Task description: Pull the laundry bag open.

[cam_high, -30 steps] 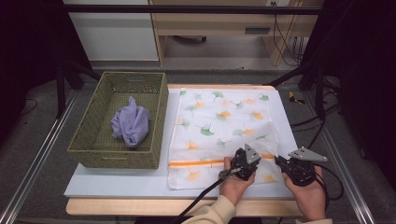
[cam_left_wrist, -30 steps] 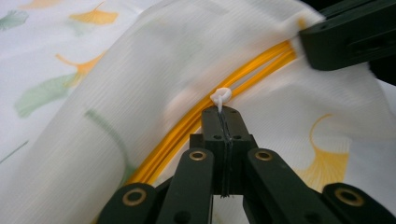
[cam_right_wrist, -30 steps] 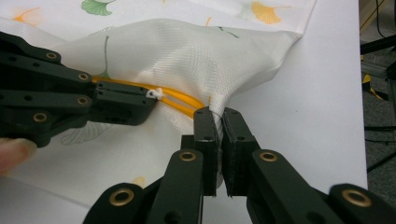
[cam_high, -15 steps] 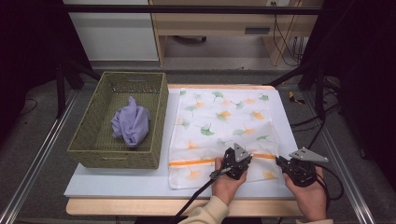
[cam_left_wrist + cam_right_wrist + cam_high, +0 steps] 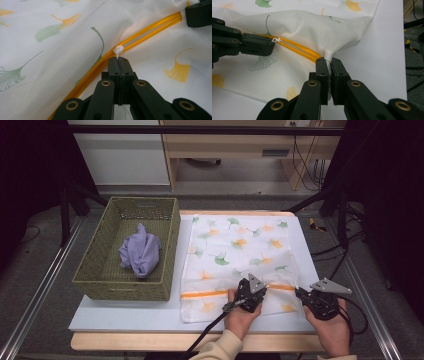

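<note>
Seemingly mid-zip: left claw [image 5: 119,60] clamped on white zipper pull [image 5: 118,50], right claw [image 5: 328,62] pinching laundry bag [image 5: 235,250] edge; zipper partly run.

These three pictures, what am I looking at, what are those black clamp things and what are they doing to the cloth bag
A person sits at a table and holds a hand-operated tool in each hand; each tool ends in two black jaws. The high view looks down from above the person. The other two pictures come from small cameras riding on each tool, looking along its jaws.

On the table lie a white mesh laundry bag printed with ginkgo leaves and a green woven basket with a crumpled purple cloth inside.

The left gripper is shut on the small white zipper pull of the bag's orange zipper. The right gripper is shut on the bag's fabric at the zipper's end, apparently steadying the bag so the zipper can slide.
</note>
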A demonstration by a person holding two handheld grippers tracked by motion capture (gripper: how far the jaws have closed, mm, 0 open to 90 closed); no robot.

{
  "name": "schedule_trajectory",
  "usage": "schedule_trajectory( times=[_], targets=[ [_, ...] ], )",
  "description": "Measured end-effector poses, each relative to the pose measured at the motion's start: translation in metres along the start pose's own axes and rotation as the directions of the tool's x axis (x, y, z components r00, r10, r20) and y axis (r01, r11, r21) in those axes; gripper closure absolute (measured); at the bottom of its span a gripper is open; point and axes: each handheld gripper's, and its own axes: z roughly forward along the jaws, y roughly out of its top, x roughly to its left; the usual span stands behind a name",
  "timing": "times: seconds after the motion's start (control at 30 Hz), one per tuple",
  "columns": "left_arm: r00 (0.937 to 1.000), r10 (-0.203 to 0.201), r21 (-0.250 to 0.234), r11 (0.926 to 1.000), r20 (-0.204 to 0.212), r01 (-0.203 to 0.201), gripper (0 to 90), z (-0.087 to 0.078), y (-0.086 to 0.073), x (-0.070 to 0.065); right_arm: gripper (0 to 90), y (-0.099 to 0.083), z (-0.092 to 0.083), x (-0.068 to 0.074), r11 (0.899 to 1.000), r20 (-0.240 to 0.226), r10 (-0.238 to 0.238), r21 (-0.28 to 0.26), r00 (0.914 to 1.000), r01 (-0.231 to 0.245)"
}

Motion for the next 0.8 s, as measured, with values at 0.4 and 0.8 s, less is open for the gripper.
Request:
schedule_trajectory(
  times=[0.4, 0.8],
  targets=[
    [0.9987, 0.012, 0.011, 0.9999, -0.049, -0.012, 89.9, -0.004, 0.001, -0.001, 86.1, 0.001, -0.003, 0.001, 1.000, 0.005, 0.009, -0.008, 0.9999, -0.009],
    [0.9949, 0.000, 0.032, 0.9995, -0.101, 0.003, 89.9, -0.023, -0.005, 0.004, 86.1, 0.001, -0.006, 0.002, 1.000, -0.013, 0.006, -0.016, 0.9999, -0.007]
  ],
)
